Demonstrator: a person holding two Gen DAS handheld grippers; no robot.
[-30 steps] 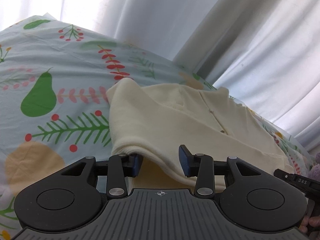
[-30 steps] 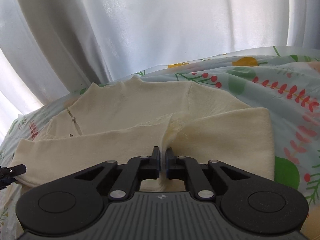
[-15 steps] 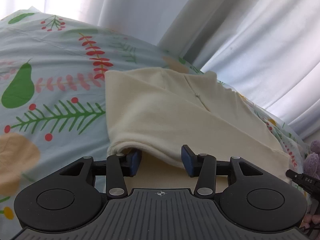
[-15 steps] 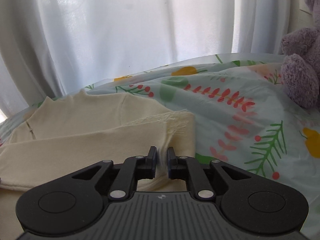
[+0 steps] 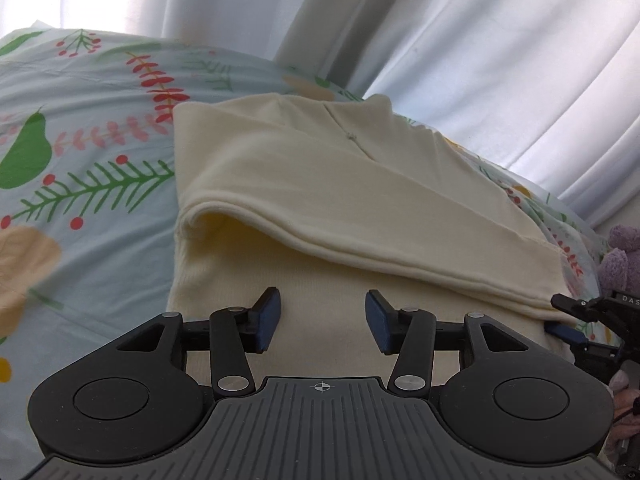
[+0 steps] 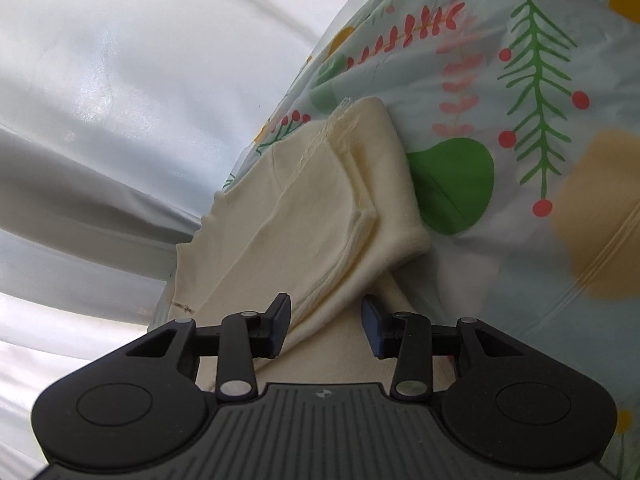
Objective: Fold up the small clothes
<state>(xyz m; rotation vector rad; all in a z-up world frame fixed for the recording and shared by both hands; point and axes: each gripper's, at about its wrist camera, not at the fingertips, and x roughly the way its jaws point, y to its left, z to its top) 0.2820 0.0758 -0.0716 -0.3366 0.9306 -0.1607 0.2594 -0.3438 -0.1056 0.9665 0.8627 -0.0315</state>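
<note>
A cream garment (image 5: 320, 192) lies folded on the patterned bed sheet (image 5: 80, 152), its upper layer doubled back over the lower one. My left gripper (image 5: 322, 316) is open and empty, just above the lower layer, short of the fold edge. My right gripper (image 6: 325, 328) is open and empty at the garment's (image 6: 320, 216) other end, with the fold edge lying between its fingers. The right gripper also shows at the right edge of the left wrist view (image 5: 568, 312).
White curtains (image 5: 440, 28) hang close behind the bed. A purple plush toy (image 5: 618, 256) sits on the sheet to the right of the garment. The sheet (image 6: 520, 120) extends to the right of the garment in the right wrist view.
My right gripper has opened and let go of the garment, and its view has rolled over. My left gripper has drawn back from under the fold. The upper layer now lies flat.
</note>
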